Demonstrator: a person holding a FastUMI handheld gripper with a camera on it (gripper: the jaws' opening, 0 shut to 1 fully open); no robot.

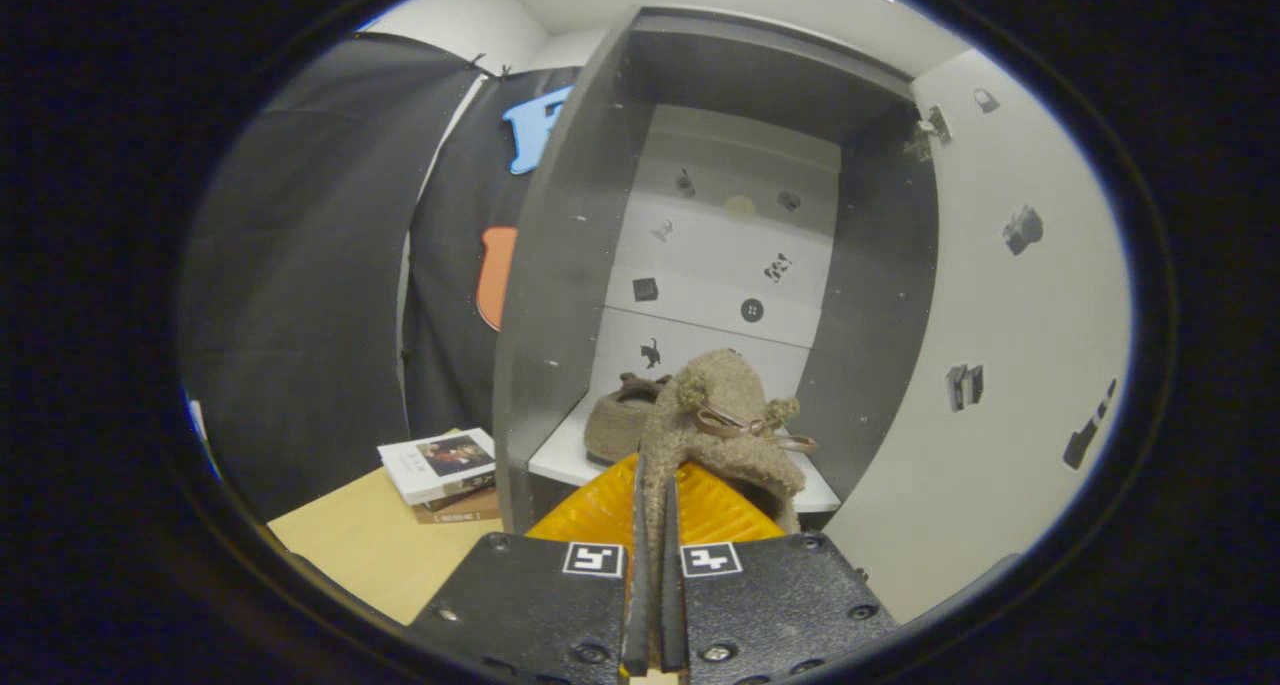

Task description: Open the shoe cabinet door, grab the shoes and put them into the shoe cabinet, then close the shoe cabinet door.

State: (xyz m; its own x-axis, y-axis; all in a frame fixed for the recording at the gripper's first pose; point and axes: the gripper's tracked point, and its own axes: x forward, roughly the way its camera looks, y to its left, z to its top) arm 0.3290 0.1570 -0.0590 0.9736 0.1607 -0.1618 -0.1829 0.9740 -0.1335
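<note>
I am in a staged recording booth, not a home: black cloth wall [300,265] at left, a sticker-dotted shoe cabinet [720,255] ahead, books [440,470] on a wooden worktop [370,545].

The gripper [652,525] fingers pinch a fuzzy shoe [725,425] before the open shoe cabinet [560,265].

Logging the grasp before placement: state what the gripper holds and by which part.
The gripper is shut on a fuzzy tan slipper with a brown bow, pinching a thin edge of its fabric; which part of the slipper cannot be told.
</note>
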